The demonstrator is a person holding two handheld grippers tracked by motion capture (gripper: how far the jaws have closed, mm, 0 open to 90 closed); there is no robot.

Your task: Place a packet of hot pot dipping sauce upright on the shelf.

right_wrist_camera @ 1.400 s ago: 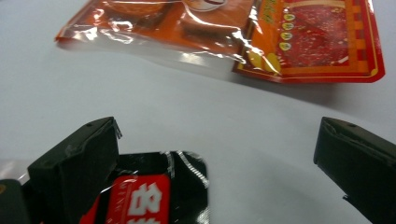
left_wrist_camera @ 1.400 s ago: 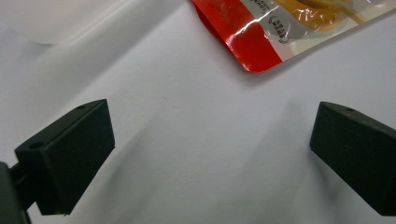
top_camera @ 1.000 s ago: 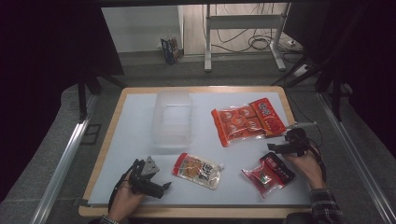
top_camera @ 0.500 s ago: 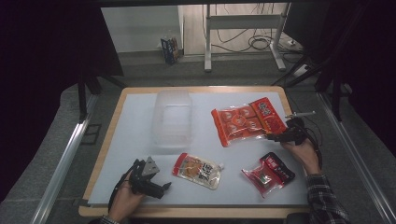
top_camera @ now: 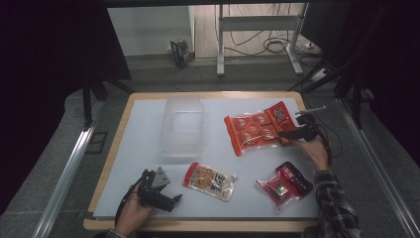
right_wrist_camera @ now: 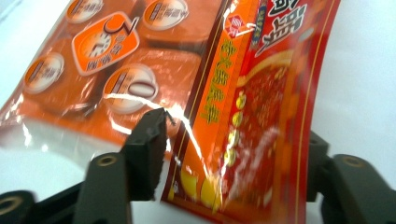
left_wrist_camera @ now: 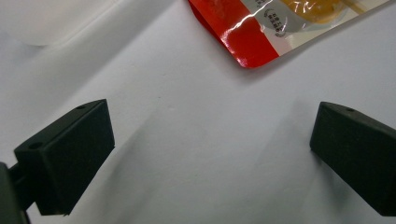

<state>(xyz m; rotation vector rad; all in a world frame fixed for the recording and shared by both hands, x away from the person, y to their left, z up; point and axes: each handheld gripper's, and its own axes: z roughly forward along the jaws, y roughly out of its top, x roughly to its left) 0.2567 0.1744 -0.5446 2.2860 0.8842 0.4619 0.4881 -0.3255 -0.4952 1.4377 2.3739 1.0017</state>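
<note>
A large orange snack bag [top_camera: 252, 128] lies at the table's back right. My right gripper [top_camera: 289, 134] is at its right end. In the right gripper view the bag's red end [right_wrist_camera: 252, 116] stands buckled between the two black jaws, which have just been closing and press on it from both sides, so my right gripper [right_wrist_camera: 233, 154] is shut on it. My left gripper [top_camera: 171, 201] rests near the front left edge, open, with bare table between its fingers [left_wrist_camera: 70, 149]. The red corner of a flat pouch [left_wrist_camera: 252, 28] lies just beyond them.
A clear plastic container [top_camera: 183, 124] stands at the middle back. The yellow and red pouch [top_camera: 208, 181] lies front centre, and a small red packet [top_camera: 285, 184] front right. The white mat [top_camera: 143, 148] has a wooden rim; the floor and cables lie beyond.
My right hand moved away from the small red packet to the orange bag's right end, and its jaws narrowed onto the bag. The left gripper kept still.
</note>
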